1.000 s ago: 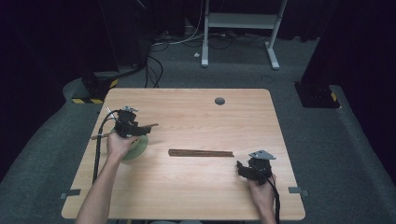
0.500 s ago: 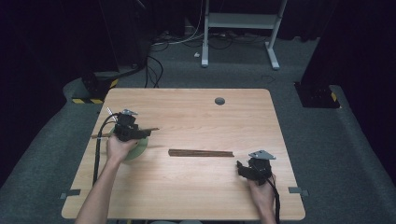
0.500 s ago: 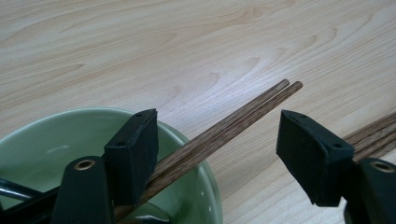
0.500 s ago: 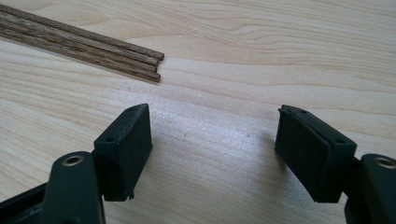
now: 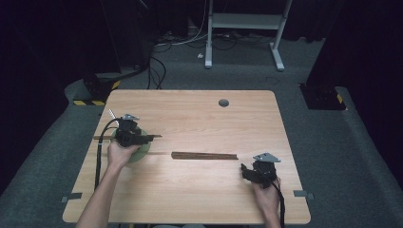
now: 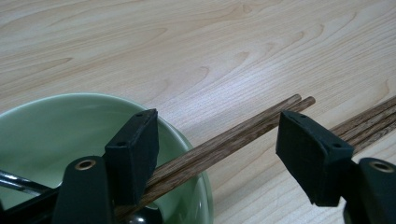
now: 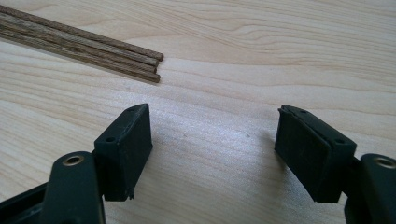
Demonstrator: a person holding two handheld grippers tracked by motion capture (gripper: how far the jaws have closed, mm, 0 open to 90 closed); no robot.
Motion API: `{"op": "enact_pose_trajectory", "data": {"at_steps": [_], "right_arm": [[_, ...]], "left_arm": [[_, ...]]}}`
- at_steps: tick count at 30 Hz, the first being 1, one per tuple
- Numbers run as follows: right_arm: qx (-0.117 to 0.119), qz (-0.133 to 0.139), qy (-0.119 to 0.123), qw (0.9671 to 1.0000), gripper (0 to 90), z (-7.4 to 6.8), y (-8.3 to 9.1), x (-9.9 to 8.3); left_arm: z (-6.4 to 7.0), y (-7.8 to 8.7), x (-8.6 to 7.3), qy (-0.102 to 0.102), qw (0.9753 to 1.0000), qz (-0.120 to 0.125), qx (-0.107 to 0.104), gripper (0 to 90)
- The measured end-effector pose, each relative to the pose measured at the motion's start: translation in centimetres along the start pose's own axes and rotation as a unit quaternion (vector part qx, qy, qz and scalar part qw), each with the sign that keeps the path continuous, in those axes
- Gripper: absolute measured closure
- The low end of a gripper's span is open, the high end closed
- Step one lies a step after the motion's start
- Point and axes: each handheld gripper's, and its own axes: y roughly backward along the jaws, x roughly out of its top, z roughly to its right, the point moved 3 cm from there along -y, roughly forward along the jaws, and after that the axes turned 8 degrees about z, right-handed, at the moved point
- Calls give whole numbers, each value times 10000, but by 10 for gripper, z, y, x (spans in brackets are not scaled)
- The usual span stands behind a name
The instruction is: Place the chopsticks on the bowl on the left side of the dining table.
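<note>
The left gripper (image 6: 215, 158) has its jaws spread wide and hovers over the near rim of a green bowl (image 6: 56, 126). Two chopsticks (image 6: 224, 140) rest across that rim, side by side and touching, their far tips reaching out over the table (image 6: 196, 42); they pass just beside the left-hand jaw in the left gripper view, not clamped by it. In the high view the same gripper (image 5: 142, 138) sits above the bowl (image 5: 141, 151) near the table's left edge, and the pair (image 5: 100, 137) sticks out past it toward that edge.

The right gripper (image 7: 215, 154) is also wide open and holds nothing, low over bare wood. Ahead of it, apart from the jaws, lie the ends of a bundle of sticks (image 7: 79, 44); at least three can be counted there. In the high view this bundle (image 5: 204, 155) lies flat at the table's middle, between the two grippers, with the right gripper (image 5: 248, 172) near the right front corner. The far half of the table (image 5: 190, 107) offers open room around a small grommet hole (image 5: 223, 102).
</note>
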Motion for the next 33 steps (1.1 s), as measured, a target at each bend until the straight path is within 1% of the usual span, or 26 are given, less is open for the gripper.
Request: {"op": "enact_pose_trajectory", "data": {"at_steps": [2,4,9,12,15,19,22,24,26,28,33], "right_arm": [[-1,0,-3,10000,268,0,0,0],[-2,0,-6,10000,268,0,0,0],[-2,0,-7,10000,269,0,0,0],[-2,0,-6,10000,268,0,0,0],[-2,0,-6,10000,268,0,0,0],[-2,0,-6,10000,269,0,0,0],[-1,1,-6,10000,269,0,0,0],[-2,1,-6,10000,268,0,0,0],[-2,0,-5,10000,268,0,0,0],[-2,1,-5,10000,269,0,0,0],[-2,1,-4,10000,268,0,0,0]], "left_arm": [[0,0,0,-21,10000,-11,17,304],[1,0,0,4,10000,11,9,303],[3,3,2,-58,9999,91,27,302],[4,4,2,-15,9999,124,-10,300],[6,2,2,-72,9999,104,5,304],[10,4,3,-75,9997,220,-2,311],[10,7,5,-86,9995,298,81,310],[11,8,6,-49,9994,326,134,310],[11,10,6,-80,9992,318,217,309],[11,12,6,-81,9992,317,228,308],[10,19,9,52,9986,483,218,306]]}}
